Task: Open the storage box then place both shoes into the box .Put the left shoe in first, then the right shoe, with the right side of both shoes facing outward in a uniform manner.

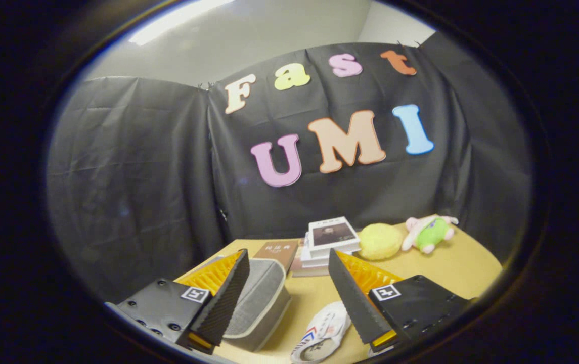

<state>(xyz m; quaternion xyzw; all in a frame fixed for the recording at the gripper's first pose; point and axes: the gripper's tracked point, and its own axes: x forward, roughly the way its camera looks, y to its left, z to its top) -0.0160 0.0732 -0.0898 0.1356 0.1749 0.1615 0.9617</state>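
My gripper [287,257] is open and held above the table, nothing between its fingers. A grey fabric storage box [259,303] with a pale rim lies just below and beside the left finger [226,298]; its lid looks closed. A white shoe [322,333] with red and blue markings lies on the tan table [451,268] low between the fingers, next to the right finger [352,298], which partly covers it. I can make out one shoe.
Beyond the fingers a stack of books [328,241] sits with a brown book [278,251] to its left. A yellow plush ball [379,241] and a pink-and-green plush toy [430,232] lie at the back right, against the black cloth wall.
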